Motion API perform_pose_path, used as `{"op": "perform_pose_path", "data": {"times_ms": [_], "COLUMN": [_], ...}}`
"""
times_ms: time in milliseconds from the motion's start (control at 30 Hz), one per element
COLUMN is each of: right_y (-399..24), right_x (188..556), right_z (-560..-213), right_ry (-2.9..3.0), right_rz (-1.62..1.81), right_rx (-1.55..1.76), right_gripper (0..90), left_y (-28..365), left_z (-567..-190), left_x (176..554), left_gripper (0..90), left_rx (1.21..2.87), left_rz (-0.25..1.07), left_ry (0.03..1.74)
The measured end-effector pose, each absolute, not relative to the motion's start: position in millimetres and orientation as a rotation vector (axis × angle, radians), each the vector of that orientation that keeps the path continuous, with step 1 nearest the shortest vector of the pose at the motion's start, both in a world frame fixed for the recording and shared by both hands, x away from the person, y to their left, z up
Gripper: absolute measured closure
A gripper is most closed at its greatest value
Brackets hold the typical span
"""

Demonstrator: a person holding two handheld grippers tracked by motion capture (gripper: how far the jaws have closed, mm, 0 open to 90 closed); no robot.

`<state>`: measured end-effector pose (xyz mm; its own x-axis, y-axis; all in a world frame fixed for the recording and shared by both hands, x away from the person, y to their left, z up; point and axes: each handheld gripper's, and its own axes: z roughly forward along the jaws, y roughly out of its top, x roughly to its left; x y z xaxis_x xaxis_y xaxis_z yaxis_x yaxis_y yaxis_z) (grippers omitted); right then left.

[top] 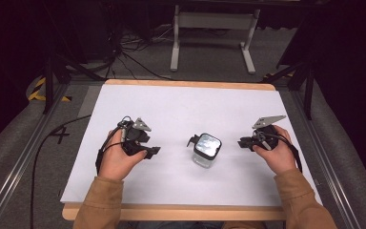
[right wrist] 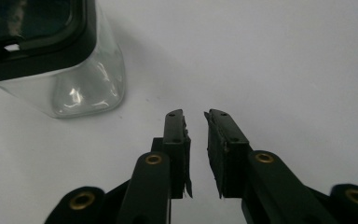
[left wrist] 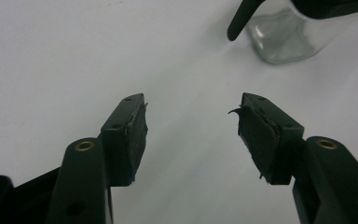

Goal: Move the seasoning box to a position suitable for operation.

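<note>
Glass jar (top: 206, 150) with black lid standing on white table (top: 181, 105), between both tools, left gripper (left wrist: 191, 126) jaws wide apart, empty, right gripper (right wrist: 196, 140) jaws nearly together, narrow gap, nothing between, neither touching jar

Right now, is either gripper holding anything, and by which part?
Nothing is held. The left gripper and right gripper have empty jaws, and the glass jar stands untouched on the table between them.

Only the jar (top: 206, 150) interrupts the bare table (top: 181, 105).
</note>
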<state>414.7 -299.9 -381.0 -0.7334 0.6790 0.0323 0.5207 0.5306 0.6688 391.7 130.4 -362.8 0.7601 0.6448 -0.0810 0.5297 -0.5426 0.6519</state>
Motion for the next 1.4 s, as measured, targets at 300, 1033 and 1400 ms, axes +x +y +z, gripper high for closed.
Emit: {"op": "perform_pose_path", "data": {"times_ms": [300, 1033, 1400], "right_y": [-292.1, -255.3, -248.8], "right_x": [413.6, 439.8, 438.1], "right_z": [-376.9, -402.8, -407.1], "right_ry": [2.571, 2.682, 2.718], "right_rz": [1.148, 1.196, 1.171], "right_rx": [0.901, 0.765, 0.738], "right_gripper": [85.8, 90.0, 90.0], "left_y": [135.7, 158.3, 156.3], "left_z": [-360.6, -361.1, -361.4], "left_x": [384.0, 357.9, 358.4], "left_gripper": [41.6, 38.7, 38.4], "left_rx": [2.212, 2.197, 2.186], "left_rz": [0.209, 0.235, 0.234], "left_ry": [0.887, 0.932, 0.932]}}
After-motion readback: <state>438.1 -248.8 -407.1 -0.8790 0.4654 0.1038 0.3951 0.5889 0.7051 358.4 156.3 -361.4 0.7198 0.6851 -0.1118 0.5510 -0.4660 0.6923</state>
